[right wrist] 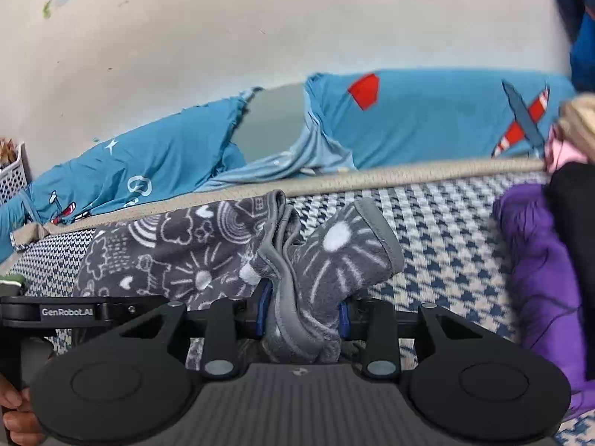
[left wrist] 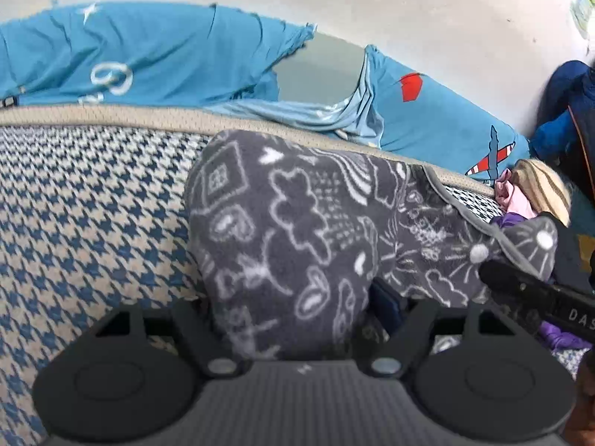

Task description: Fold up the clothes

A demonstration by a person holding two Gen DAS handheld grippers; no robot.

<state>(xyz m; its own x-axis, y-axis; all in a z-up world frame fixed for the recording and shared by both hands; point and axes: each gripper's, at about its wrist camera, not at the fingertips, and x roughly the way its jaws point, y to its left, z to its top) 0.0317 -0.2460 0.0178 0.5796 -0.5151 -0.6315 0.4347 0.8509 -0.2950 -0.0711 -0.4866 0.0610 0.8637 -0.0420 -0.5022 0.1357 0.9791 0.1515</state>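
1. Left wrist view: grey patterned fleece garment bulges between the fingers of the left gripper, which stand fairly wide around a thick bunch. Whether the pads press on it cannot be told; cloth hides both tips. Risk: a loose hold lets the bunch drop onto the houndstooth bed cover.

2. Right wrist view: right gripper has its blue pads narrowed onto a gathered edge of the same garment. Risk: only a thin fold is caught, so lifting may pull it free. The purple garment lies beside, partly cut off.
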